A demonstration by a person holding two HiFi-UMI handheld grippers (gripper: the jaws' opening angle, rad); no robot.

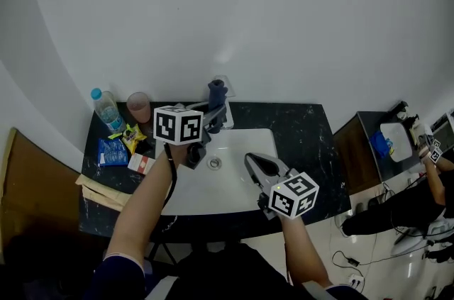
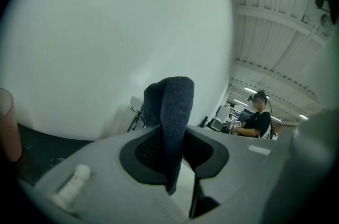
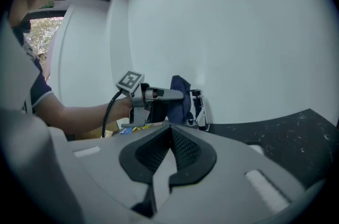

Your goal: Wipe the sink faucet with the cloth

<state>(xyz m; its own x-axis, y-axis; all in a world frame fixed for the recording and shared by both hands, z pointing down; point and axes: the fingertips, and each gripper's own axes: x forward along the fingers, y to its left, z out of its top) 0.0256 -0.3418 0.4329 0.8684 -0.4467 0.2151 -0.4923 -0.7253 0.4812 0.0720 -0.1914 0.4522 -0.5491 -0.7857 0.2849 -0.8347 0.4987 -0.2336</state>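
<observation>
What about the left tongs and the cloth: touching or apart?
Touching. The left gripper view shows the left tongs clamped on the cloth.

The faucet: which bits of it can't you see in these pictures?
Head view: the faucet is tiny and partly behind the cloth.
Left gripper view: the cloth covers nearly all of it; only a metal sliver shows.
Right gripper view: the cloth hides its left side; touching or not, can't tell.
</observation>
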